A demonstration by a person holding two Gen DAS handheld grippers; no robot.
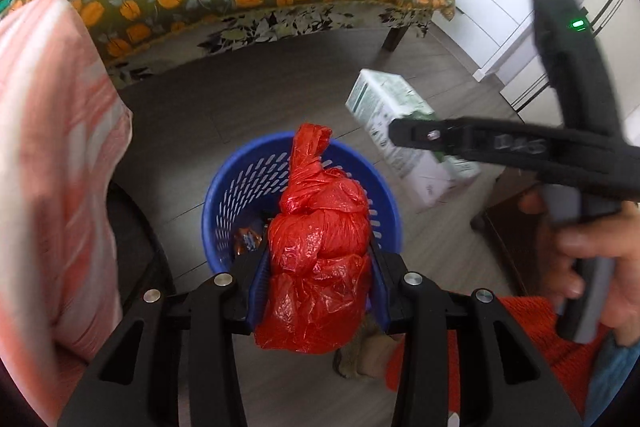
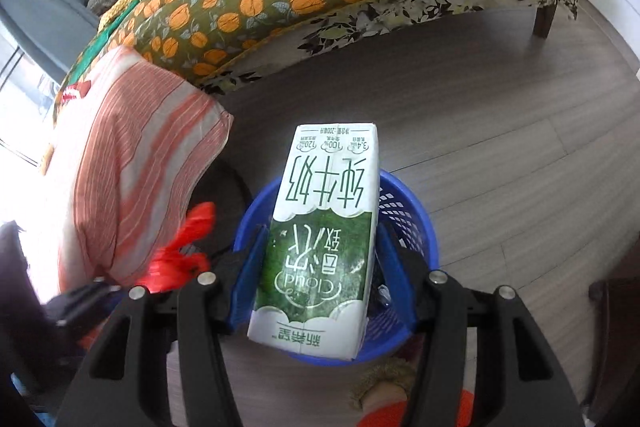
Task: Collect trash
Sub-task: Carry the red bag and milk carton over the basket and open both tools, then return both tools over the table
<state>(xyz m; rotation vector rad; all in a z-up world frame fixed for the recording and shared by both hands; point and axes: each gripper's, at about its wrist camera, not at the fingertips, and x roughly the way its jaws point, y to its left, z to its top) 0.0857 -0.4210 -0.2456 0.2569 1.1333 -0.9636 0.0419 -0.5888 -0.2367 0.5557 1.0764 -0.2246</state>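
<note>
Above the blue laundry-style waste basket (image 1: 224, 195), the left gripper (image 1: 318, 279) clamps a knotted red plastic bag (image 1: 320, 259); the right gripper (image 2: 316, 267) clamps a green-and-white milk carton (image 2: 320, 239).

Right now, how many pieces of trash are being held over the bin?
2: a red bag in the left gripper, a milk carton in the right gripper. More lies inside the blue basket.

Milk carton (image 2: 320, 239), print upside down in right wrist view: "纯牛奶" on white, "Cloud" and "致优" on green, "新希望" at near end. Small badges at far end: "3.4", "100%", "120"; finer print unreadable.
</note>
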